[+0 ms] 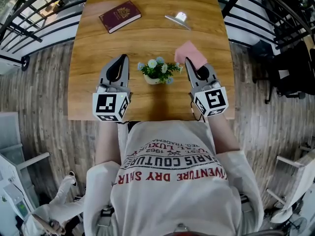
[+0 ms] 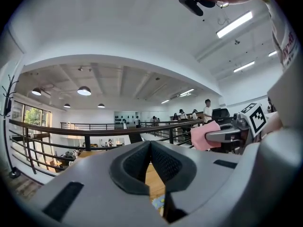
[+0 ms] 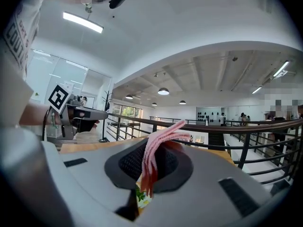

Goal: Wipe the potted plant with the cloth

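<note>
L hand-held gripper (image 1: 121, 58): jaws fully together, nothing btwn them. It's held level over the desk (image 1: 147, 38), just left of the potted plant (image 1: 158, 72). R hand-held gripper (image 1: 189, 63): jaws clamped on a folded pink cloth (image 1: 191, 53) that sticks out past the tips, just right of the plant. Both point fwd, away from the person. Plant stands upright near the desk's front edge, btwn the two.

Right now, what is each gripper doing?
Left gripper: shut, nothing in it.
Right gripper: shut on the cloth.
</note>
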Available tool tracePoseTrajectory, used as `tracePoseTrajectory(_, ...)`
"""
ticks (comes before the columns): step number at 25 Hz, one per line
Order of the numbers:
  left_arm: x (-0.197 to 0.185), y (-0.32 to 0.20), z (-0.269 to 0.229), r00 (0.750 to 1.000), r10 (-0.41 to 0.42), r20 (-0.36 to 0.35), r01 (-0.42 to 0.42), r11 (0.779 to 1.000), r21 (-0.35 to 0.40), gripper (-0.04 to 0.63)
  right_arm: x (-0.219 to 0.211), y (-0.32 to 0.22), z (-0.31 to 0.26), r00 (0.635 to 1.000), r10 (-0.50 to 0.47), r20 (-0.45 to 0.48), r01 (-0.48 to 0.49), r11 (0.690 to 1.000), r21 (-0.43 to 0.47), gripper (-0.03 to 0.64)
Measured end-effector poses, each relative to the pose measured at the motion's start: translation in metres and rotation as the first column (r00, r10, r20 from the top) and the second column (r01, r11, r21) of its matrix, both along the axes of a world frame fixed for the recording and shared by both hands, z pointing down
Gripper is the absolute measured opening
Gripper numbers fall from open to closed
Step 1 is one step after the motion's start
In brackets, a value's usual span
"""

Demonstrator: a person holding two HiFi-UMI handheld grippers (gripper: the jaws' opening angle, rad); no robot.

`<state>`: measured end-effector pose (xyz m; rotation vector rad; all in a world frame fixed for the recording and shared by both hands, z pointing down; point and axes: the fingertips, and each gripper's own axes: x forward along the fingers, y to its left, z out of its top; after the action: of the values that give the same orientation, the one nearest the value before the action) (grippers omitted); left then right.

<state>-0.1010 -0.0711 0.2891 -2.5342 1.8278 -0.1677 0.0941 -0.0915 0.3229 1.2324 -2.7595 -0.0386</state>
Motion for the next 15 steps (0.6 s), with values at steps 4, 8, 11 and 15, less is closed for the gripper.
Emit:
tracePoseTrajectory(4, 0.005, 0.003, 0.003, 0.999, 0.032, 0.006, -0.032, 0.999, -0.012, 0.017, 0.001, 0.002, 0.001, 1.0, 0.0, -0.013, 0.0, 1.0, 0.003, 0.035)
tracePoseTrajectory(8, 0.011, 0.01, 0.004, 0.999, 0.049, 0.007, -0.048, 0.999, -0.009, 0.017, 0.001, 0.005, 0.0, 1.0, 0.001, -0.013, -0.001, 1.0, 0.008, 0.035)
tracePoseTrajectory(11, 0.011, 0.011, 0.002, 0.999, 0.045, 0.015, -0.045, 0.999, -0.01, 0.017, -0.001, 0.005, -0.001, 1.0, 0.0, -0.007, 0.0, 1.0, 0.009, 0.035)
tracePoseTrajectory(15, 0.01, 0.012, 0.003, 0.999, 0.041, 0.018, -0.04, 0.999, -0.017, 0.017, -0.003, 0.006, 0.0, 1.0, 0.004, -0.002, -0.004, 1.0, 0.01, 0.035)
